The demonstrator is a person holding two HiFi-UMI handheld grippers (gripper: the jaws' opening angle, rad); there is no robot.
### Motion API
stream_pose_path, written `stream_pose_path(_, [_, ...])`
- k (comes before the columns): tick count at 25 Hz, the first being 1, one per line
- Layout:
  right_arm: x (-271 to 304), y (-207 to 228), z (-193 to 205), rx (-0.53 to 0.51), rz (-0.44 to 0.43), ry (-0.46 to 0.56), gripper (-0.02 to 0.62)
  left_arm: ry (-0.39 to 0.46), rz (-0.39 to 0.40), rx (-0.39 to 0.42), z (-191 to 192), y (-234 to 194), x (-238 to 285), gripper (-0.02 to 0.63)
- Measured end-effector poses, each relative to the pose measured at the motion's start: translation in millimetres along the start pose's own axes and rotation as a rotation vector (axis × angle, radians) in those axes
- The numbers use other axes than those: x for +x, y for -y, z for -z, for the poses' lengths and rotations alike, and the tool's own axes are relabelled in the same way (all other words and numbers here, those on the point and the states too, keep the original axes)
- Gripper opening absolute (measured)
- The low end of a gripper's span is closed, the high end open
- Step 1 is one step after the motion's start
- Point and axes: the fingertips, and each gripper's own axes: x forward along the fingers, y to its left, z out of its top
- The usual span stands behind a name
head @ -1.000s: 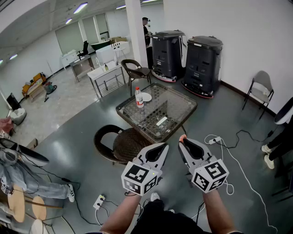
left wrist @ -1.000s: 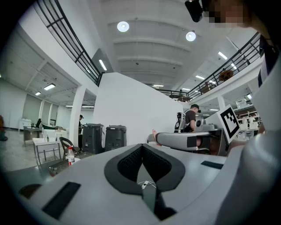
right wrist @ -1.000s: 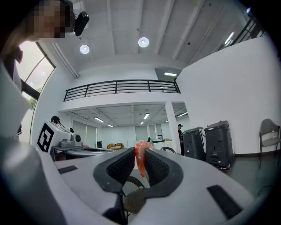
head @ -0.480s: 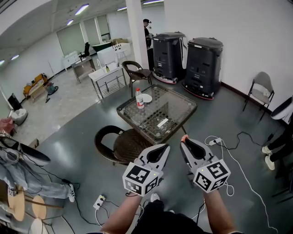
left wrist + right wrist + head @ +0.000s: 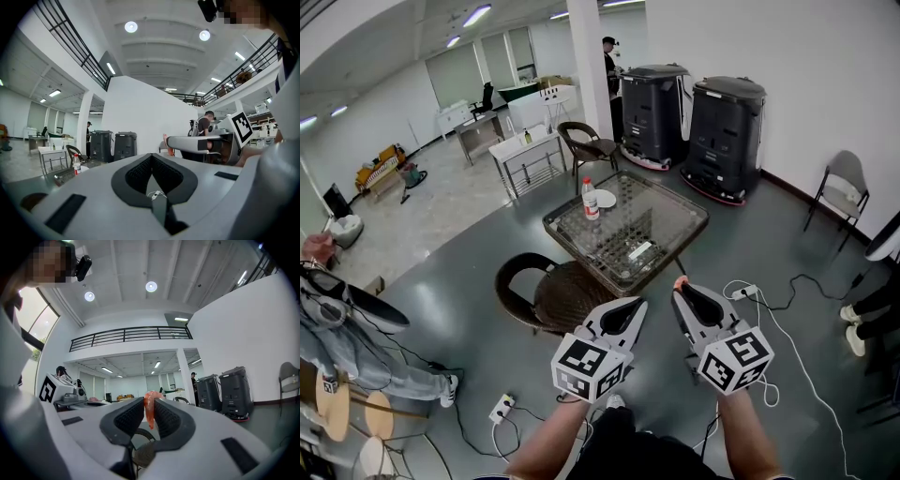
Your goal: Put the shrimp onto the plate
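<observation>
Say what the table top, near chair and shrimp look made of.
Table top: clear glass, glossy; a grid pattern shows through it. Near chair: dark woven wicker or rattan, matte; weave texture on the seat. Shrimp, clamped in the right gripper: orange-pink, smooth, likely plastic or rubber; can't confirm.

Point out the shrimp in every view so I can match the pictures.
Head view: shrimp at the tip of the right tongs, lower centre.
Left gripper view: small orange bit right of centre, at the tip of the neighbouring tongs.
Right gripper view: centre, clamped between the tongs.
Shared landmark: the black machines in the background.
</observation>
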Motion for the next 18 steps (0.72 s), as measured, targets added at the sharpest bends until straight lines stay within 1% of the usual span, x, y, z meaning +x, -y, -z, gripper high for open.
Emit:
stream_pose_path(8, [3,29,2,0.017,0.003,0.006,0.072,-0.032,-0.022,0.001,11,-6,18,0.009])
stream_pose_path(13, [14,35,6,0.018,-0.01,0.004,0.072,-0.048,-0.018,0.008,13,-13,32,0.009])
stream_pose_path(18, [31,44,9,0.01,-0.021,0.002,0.072,-0.045,-0.016,0.009,13,-28,48,0.009])
